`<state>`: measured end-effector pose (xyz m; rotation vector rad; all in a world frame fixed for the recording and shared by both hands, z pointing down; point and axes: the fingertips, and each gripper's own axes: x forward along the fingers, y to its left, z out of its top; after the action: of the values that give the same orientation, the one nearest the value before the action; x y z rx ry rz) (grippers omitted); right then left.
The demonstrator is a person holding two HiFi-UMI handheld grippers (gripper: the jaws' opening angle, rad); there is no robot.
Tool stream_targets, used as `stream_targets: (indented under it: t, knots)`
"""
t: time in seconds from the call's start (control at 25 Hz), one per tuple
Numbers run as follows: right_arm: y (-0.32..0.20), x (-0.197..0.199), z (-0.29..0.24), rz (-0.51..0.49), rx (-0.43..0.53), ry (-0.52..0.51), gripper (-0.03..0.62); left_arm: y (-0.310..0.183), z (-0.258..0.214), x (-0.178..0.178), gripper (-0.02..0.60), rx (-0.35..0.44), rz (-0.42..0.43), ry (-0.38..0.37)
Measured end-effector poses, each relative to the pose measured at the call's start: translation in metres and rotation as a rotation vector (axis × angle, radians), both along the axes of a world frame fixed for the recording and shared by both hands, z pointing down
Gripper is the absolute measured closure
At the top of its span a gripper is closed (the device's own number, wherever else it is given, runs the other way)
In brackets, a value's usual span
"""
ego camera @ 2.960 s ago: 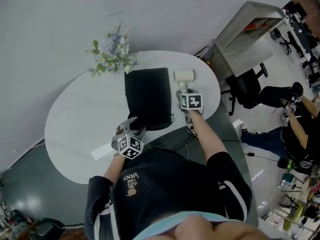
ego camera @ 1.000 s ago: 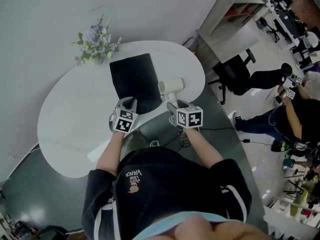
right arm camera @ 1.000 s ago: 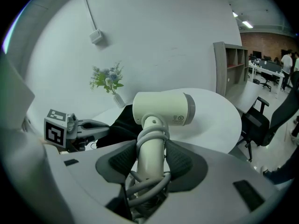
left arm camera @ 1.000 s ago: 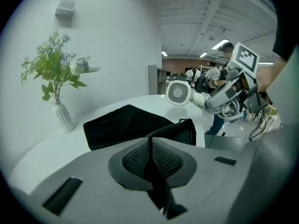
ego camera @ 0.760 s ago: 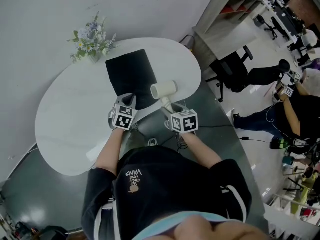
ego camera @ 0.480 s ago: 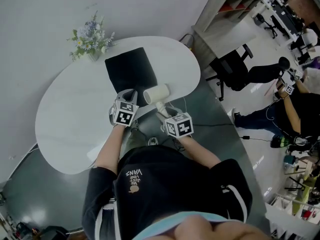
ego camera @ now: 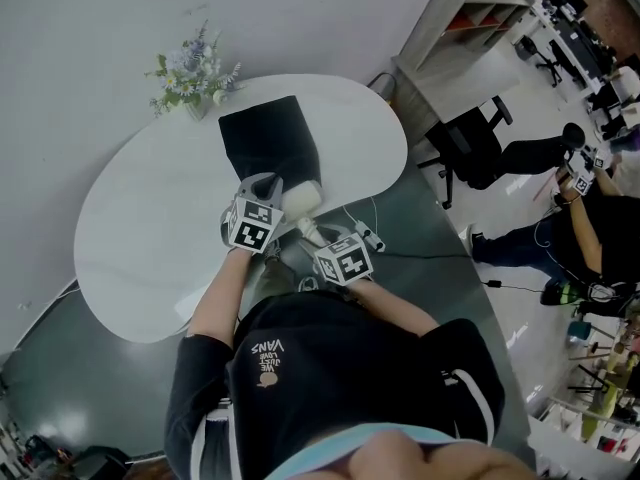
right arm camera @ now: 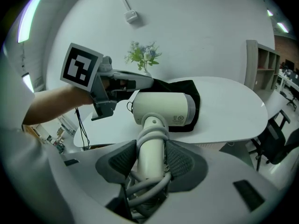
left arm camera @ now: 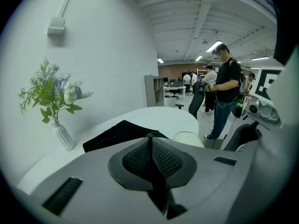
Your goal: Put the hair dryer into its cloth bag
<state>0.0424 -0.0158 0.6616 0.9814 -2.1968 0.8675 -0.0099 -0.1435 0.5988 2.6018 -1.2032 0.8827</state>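
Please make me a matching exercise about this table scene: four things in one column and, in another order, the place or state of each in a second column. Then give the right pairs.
Things
1. white plastic hair dryer
2. black cloth bag
3. small vase of flowers
4. left tool

Places or states
A. stands at the far edge of the white oval table, near the wall
B. shut on the bag's near edge
C. lies on the table
D. gripped by its handle in the right tool

Pairs: 1-D, 2-C, 3-A, 4-B
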Motion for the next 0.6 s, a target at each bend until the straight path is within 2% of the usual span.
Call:
stream_targets:
  t: [0.24,0.44,0.6]
  knots:
    - [0.004,-0.023,0.007,-0.086,-0.013,0.017,0.378,-0.005,-0.003,-0.002,0.543,0.004,0.015,-0.012]
    - [-0.007,-0.027,0.014,-0.068,-0.036,0.013,0.378,0.005,-0.007,0.002,0.543,0.014,0.064,-0.03]
    - [-0.02,-0.029,0.017,-0.064,-0.037,0.022,0.378,0.015,-0.008,0.004,0.543,0.009,0.088,-0.016]
